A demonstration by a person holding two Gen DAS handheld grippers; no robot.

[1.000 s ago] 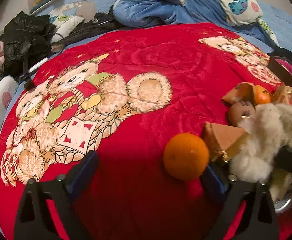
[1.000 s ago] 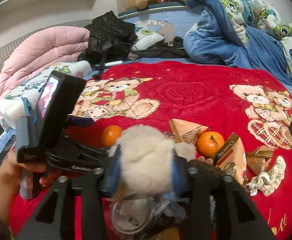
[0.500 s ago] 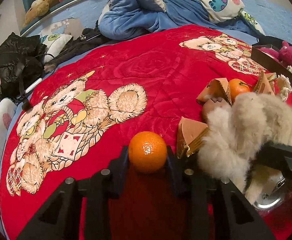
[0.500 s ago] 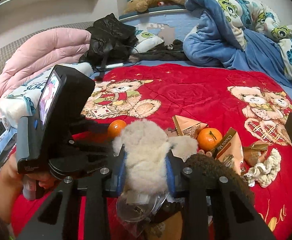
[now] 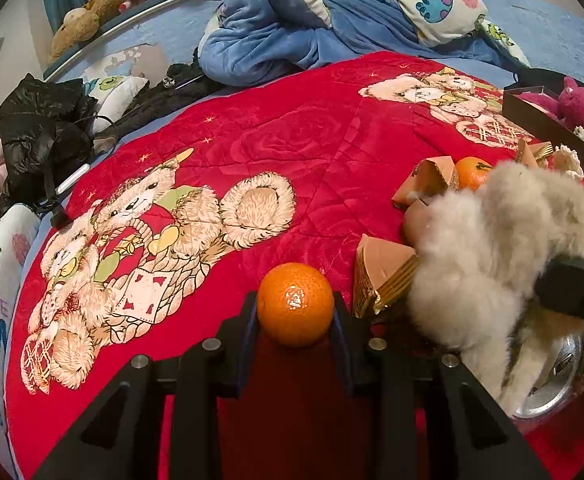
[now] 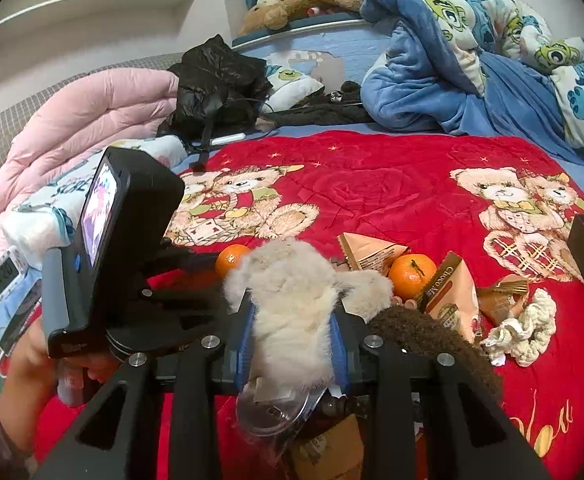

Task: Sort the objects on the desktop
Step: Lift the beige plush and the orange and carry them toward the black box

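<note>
Now the left tool is clamped on a mandarin, its two pads pressing the fruit's sides at the widest part, low over the red bear quilt on the bed. The right tool is clamped around the middle of a fluffy grey-white plush toy, held just beside the mandarin. The fruit looks firm but thin-skinned and round, so I judge it could roll or bruise if squeezed hard; a grip across its widest part, as here, seems soundest. The plush is light and soft and will compress, so it can take a firm hold anywhere on its body. Toward the quilt's right edge lie the rest: a triangular snack carton touching the plush, a second mandarin, a chocolate-drink carton, a knitted cream scrunchie and a dark box holding pink plush toys. These crowd the right side; the quilt's left half offers freer passage.
</note>
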